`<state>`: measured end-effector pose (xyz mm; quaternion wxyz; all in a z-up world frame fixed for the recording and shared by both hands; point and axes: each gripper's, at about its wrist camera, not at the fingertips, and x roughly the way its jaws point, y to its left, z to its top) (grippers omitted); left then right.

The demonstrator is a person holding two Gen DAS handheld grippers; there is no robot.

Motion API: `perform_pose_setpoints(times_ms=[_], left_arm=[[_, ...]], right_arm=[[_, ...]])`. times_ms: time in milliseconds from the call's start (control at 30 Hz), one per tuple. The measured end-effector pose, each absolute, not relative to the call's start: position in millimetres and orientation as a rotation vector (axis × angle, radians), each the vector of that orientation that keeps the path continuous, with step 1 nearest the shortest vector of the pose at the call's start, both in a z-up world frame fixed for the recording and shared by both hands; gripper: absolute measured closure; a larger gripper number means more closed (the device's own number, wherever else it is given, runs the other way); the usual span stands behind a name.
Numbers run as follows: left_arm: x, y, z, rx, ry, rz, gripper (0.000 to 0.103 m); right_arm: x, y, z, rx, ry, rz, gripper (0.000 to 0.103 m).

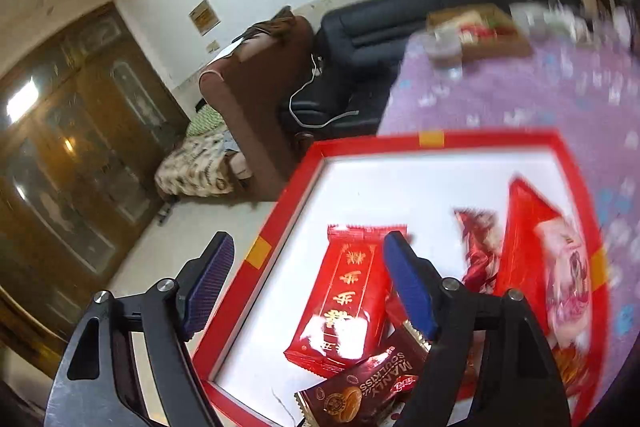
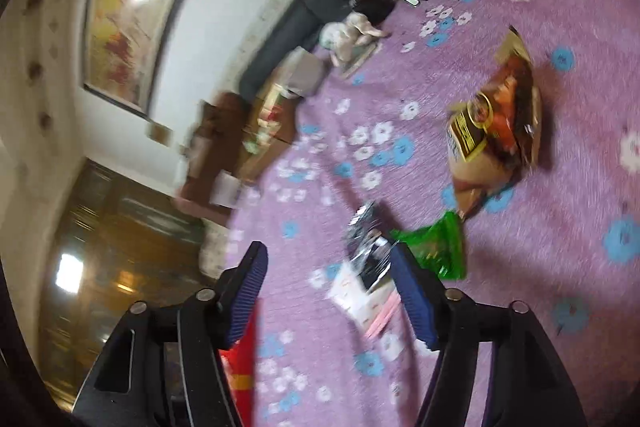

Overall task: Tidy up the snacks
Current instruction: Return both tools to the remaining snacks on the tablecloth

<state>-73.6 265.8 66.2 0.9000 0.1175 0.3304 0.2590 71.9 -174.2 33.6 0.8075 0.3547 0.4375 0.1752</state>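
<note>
A: How many snacks sit in the red box (image 1: 280, 223)?
B: Five. One long red pack (image 1: 340, 311) lies in the middle. Three more wait on the cloth (image 2: 560, 267).
A: The grippers?
B: Left gripper (image 1: 308, 287) and right gripper (image 2: 328, 291) both spread wide, holding nothing.

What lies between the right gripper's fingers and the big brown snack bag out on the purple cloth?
In the right wrist view, a small green packet lies on the cloth between the right gripper and the brown snack bag.
</note>
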Motion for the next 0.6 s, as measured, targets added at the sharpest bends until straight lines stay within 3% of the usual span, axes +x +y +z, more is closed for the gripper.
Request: perform_pose_setpoints(times_ms=[233, 300, 400, 533, 600], left_arm=[[-96.1, 241.7, 90.0, 0.118, 0.576, 0.396, 0.025], [-97.9, 221.9, 95.1, 0.120, 0.559, 0.334, 0.025], [-96.0, 194.1, 99.9, 0.119, 0.559, 0.204, 0.025], [-99.0, 161.5, 98.1, 0.177, 0.570, 0.111, 0.025], [-99.7, 149.7, 95.9, 0.186, 0.586, 0.086, 0.025]], right_arm=[[98.8, -144.2, 2.3, 0.619, 1.000, 0.329, 0.035], [95.4, -133.8, 3.4, 0.593, 1.035, 0.432, 0.037], [80.6, -108.4, -0.7, 0.620, 1.177, 0.749, 0.049], [44.9, -106.2, 29.6, 0.549, 1.107, 0.920, 0.047], [41.2, -132.2, 43.9, 0.537, 1.017, 0.798, 0.037]])
